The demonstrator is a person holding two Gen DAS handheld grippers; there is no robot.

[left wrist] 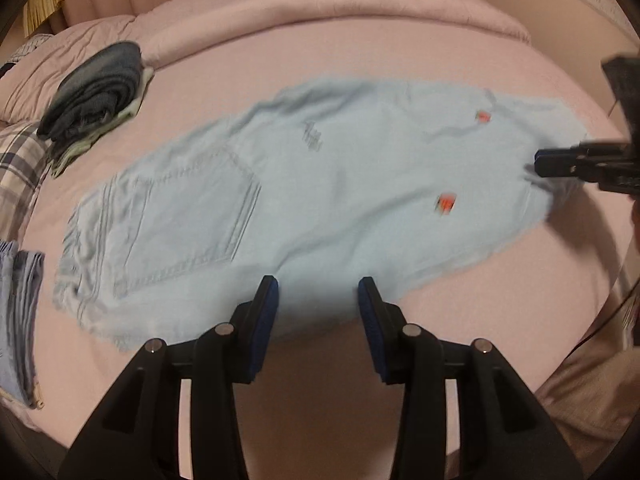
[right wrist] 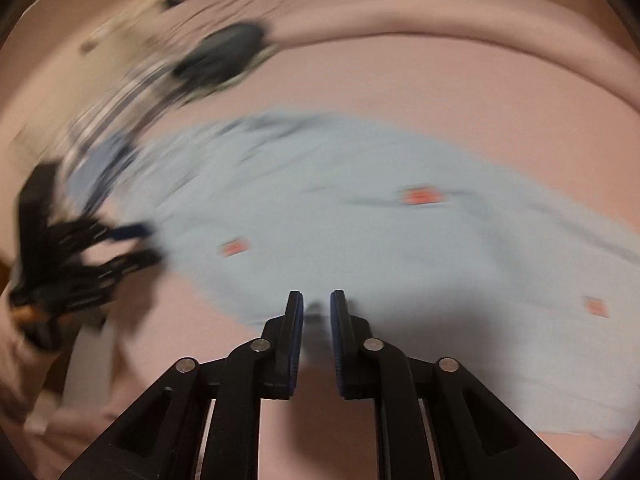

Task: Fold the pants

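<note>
Light blue jeans point(left wrist: 304, 184) lie flat on the pink bed, waistband and back pocket at the left, leg ends at the right, with small orange patches. My left gripper point(left wrist: 318, 292) is open and empty at the jeans' near edge, mid-length. My right gripper point(right wrist: 316, 306) hovers over the near edge of the jeans point(right wrist: 360, 232) close to the leg end; its jaws stand a narrow gap apart and a small bit of cloth shows between them. The right gripper also shows in the left wrist view point(left wrist: 538, 162) over the leg ends. The right wrist view is motion-blurred.
A stack of folded dark clothes point(left wrist: 96, 92) sits at the back left of the bed point(left wrist: 360, 52). A plaid pillow point(left wrist: 18, 160) and more folded denim point(left wrist: 20, 320) lie at the left edge. A rolled pink duvet point(left wrist: 320, 8) runs along the far side.
</note>
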